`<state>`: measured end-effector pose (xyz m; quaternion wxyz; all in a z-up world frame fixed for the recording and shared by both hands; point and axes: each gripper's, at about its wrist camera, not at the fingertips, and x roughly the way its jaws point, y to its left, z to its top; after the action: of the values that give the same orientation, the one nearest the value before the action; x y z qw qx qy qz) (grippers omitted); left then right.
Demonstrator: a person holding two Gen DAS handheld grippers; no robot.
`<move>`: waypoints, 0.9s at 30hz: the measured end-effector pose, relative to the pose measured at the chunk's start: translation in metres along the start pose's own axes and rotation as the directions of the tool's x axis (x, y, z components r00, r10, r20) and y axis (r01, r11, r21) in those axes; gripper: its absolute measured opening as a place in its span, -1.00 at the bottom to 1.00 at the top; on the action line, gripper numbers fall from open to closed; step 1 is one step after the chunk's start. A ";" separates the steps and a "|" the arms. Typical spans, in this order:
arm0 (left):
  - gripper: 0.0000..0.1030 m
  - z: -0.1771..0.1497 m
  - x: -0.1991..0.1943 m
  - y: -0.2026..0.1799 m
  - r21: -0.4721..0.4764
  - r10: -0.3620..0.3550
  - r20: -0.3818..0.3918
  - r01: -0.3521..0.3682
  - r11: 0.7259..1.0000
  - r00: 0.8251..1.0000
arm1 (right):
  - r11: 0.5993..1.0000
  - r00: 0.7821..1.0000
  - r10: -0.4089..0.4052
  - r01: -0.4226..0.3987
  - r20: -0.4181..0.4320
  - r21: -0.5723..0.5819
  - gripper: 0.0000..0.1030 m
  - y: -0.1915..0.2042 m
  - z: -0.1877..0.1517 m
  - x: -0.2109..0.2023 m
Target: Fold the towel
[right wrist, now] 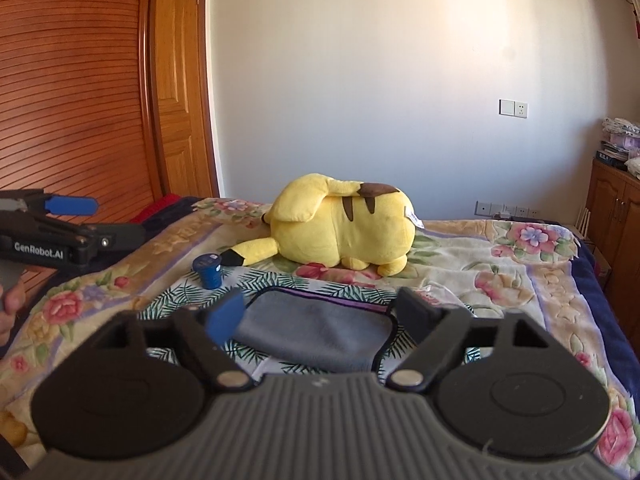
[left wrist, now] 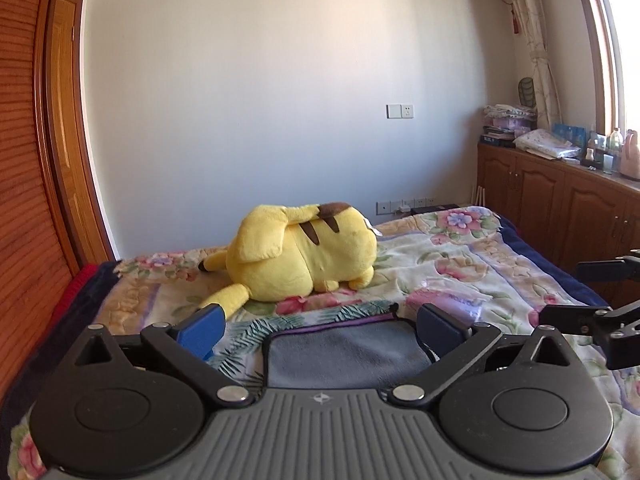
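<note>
A grey towel (left wrist: 344, 354) with a dark purple hem lies folded on the floral bedspread, just below my left gripper (left wrist: 320, 330), which is open and empty above it. The towel (right wrist: 316, 332) also lies between the spread fingers of my right gripper (right wrist: 320, 312), open and empty. The right gripper shows at the right edge of the left wrist view (left wrist: 600, 296). The left gripper shows at the left edge of the right wrist view (right wrist: 68, 220).
A yellow plush toy (left wrist: 304, 254) (right wrist: 340, 232) lies on the bed beyond the towel. A small blue cup (right wrist: 208, 270) stands left of the towel. A wooden wardrobe (right wrist: 72, 80) stands on the left, and low cabinets (left wrist: 560, 208) with clutter on the right.
</note>
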<state>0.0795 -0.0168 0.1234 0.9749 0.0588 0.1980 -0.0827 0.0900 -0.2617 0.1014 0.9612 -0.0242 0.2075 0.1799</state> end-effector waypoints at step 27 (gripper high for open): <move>0.69 -0.100 -0.027 -0.020 -0.012 0.031 -0.031 -0.031 0.999 0.999 | 0.997 0.999 -0.036 0.036 -0.005 0.063 1.00 0.016 -0.065 -0.018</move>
<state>0.0136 -0.0184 0.0414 0.9733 0.0568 0.2126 -0.0655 0.0434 -0.2607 0.0497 0.9642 0.0021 0.2143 0.1560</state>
